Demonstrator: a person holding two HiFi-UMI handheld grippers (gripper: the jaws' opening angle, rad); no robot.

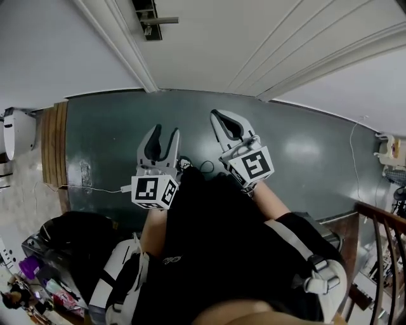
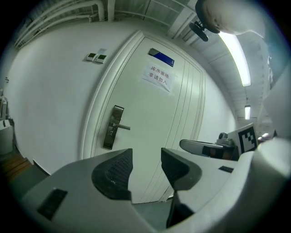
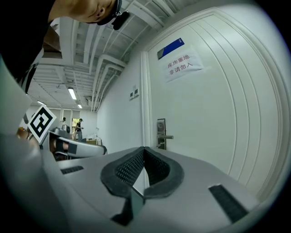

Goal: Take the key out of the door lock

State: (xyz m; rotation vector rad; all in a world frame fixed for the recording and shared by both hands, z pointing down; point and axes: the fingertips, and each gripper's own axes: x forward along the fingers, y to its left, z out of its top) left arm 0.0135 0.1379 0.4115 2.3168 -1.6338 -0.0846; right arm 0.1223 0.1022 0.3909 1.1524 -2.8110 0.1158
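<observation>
The white door (image 1: 254, 44) stands shut ahead of me, some way off. Its metal lock plate (image 1: 147, 19) with a lever handle (image 2: 122, 128) shows in all three views, small and far; the lock plate (image 3: 161, 134) is too small for me to make out a key. My left gripper (image 1: 166, 132) hangs over the dark green floor. The left gripper (image 2: 146, 154) is open and nothing lies between its pads. My right gripper (image 1: 216, 115) is beside it, a little further forward. The right gripper (image 3: 143, 152) is shut, pads touching, on nothing.
A paper notice (image 2: 158, 76) and a blue plate (image 2: 161, 57) are stuck high on the door. Wall switches (image 2: 96, 57) sit left of the frame. A wooden strip (image 1: 54, 146), a white cable (image 1: 89, 188) and bags (image 1: 70, 241) lie at the left, a wooden railing (image 1: 380, 241) at the right.
</observation>
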